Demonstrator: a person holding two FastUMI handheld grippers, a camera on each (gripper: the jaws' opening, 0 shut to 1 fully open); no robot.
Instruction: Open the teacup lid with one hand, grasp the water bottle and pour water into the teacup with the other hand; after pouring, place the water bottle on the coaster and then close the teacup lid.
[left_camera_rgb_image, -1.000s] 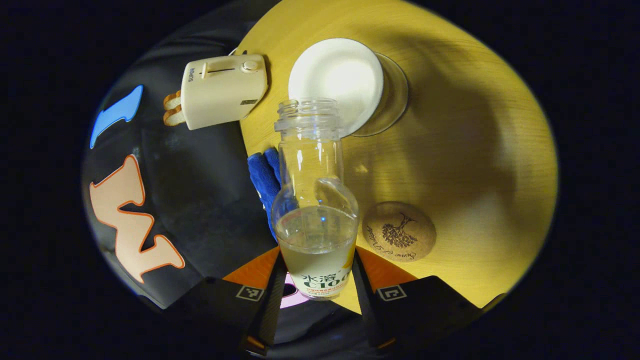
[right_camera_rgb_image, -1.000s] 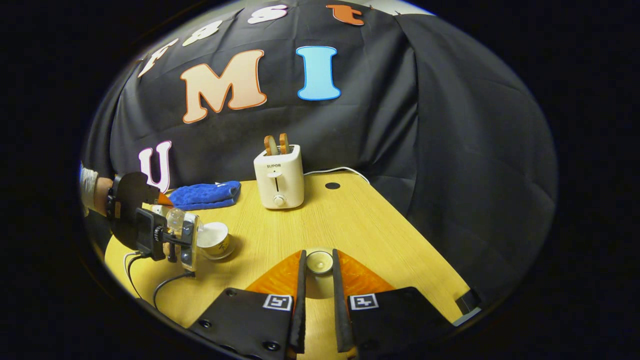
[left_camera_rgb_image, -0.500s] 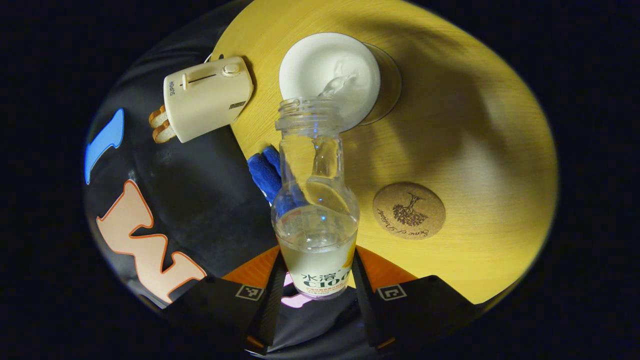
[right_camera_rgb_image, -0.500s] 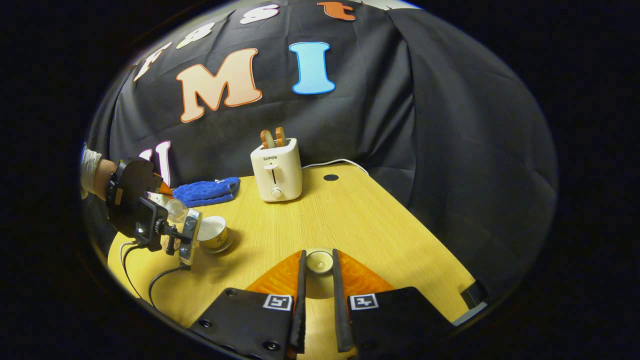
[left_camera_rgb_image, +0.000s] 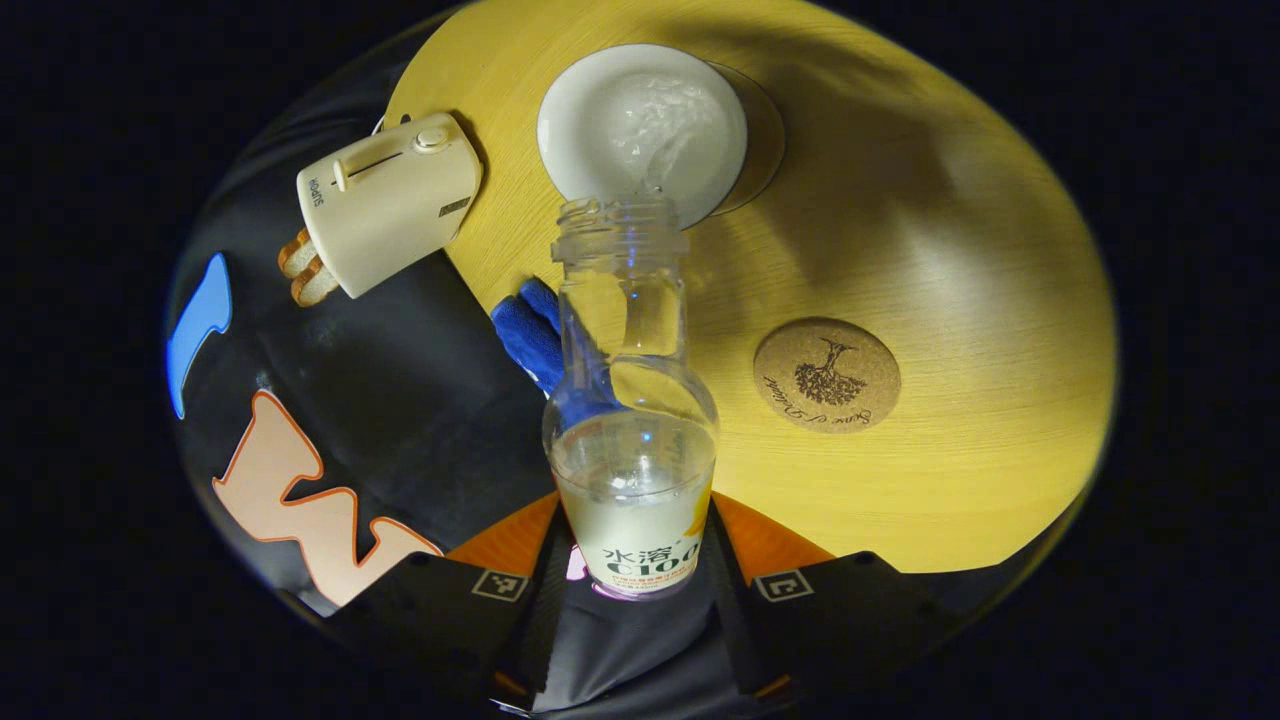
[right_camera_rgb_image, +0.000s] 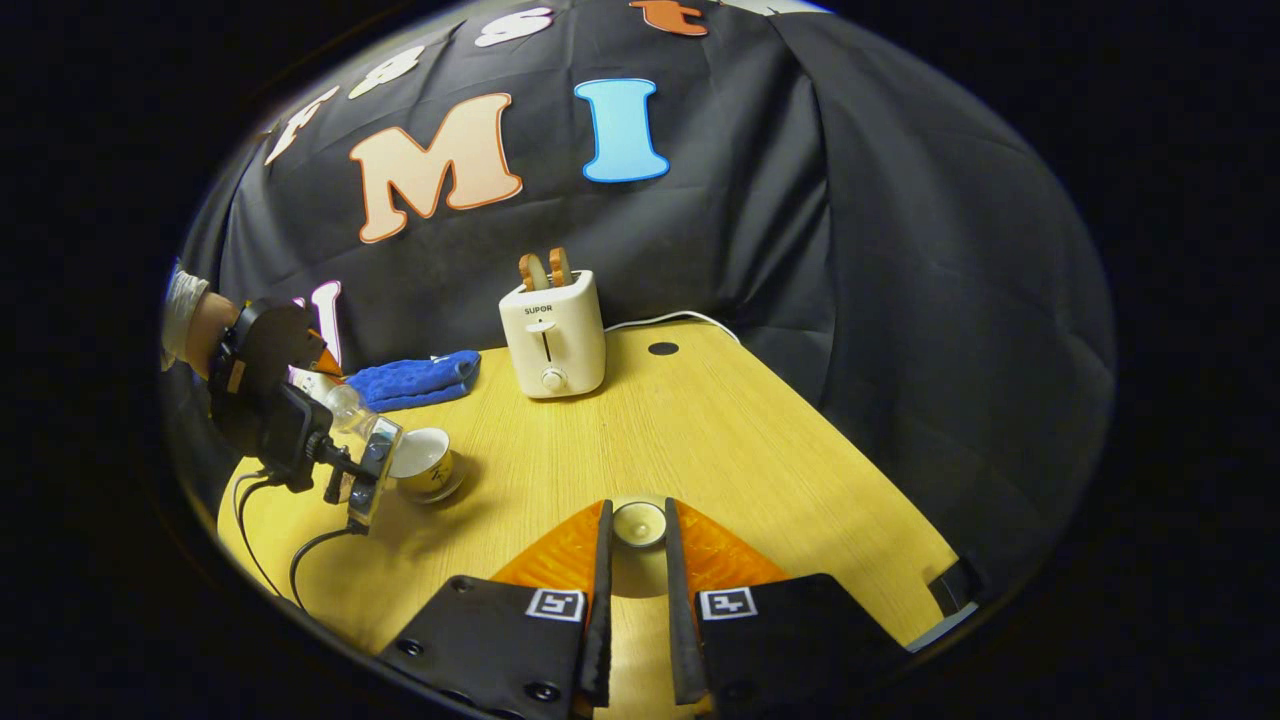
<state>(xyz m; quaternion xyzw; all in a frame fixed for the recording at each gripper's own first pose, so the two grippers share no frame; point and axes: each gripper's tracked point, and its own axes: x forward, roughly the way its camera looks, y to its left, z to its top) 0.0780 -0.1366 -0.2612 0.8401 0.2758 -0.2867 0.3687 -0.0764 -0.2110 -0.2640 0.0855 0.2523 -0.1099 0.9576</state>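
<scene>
The left gripper (left_camera_rgb_image: 632, 560) grips the tilted bottle (left_camera_rgb_image: 632, 420) with its 2 fingers; water falls into the cup (left_camera_rgb_image: 640, 130) on the table (left_camera_rgb_image: 950, 250). The right gripper (right_camera_rgb_image: 637, 530) clamps the lid (right_camera_rgb_image: 638, 522). The coaster (left_camera_rgb_image: 826, 374) lies near.

Yellow wooden table (right_camera_rgb_image: 700, 440), toaster (right_camera_rgb_image: 553, 335), blue cloth (right_camera_rgb_image: 415, 379), coaster (left_camera_rgb_image: 826, 374), teacup (right_camera_rgb_image: 424, 470)
</scene>
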